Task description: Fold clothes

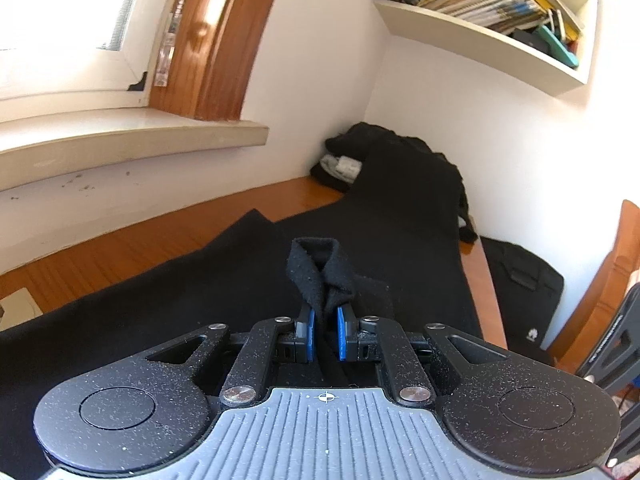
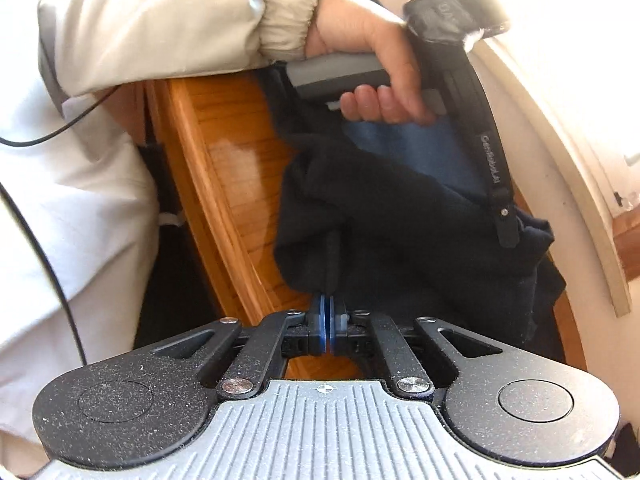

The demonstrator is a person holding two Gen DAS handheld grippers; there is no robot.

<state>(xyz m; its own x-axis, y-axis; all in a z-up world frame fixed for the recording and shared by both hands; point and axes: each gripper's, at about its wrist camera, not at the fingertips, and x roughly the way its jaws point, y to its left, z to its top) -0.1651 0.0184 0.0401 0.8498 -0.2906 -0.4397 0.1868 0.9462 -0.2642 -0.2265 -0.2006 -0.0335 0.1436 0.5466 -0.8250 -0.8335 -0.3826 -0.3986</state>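
Note:
A black garment (image 1: pixel 384 216) lies spread along the wooden table (image 1: pixel 132 248) toward the far corner. My left gripper (image 1: pixel 325 312) is shut on a raised fold of it, which stands up between the blue pads (image 1: pixel 307 332). In the right wrist view the same garment (image 2: pixel 400 232) is bunched on the table (image 2: pixel 228 176), with a blue patch of cloth (image 2: pixel 420 148) showing at its far side. My right gripper (image 2: pixel 329 304) is shut, a thin ridge of the black cloth pinched at its tips. A person's hand (image 2: pixel 372 60) holds the left gripper's handle beyond the bunch.
A heap of dark clothes (image 1: pixel 352 152) fills the table's far corner under a bookshelf (image 1: pixel 480 20). The window sill (image 1: pixel 120 140) runs along the left. A black bag (image 1: pixel 520 288) sits past the table's right edge. A cable (image 2: pixel 48 240) hangs by the person's light clothing.

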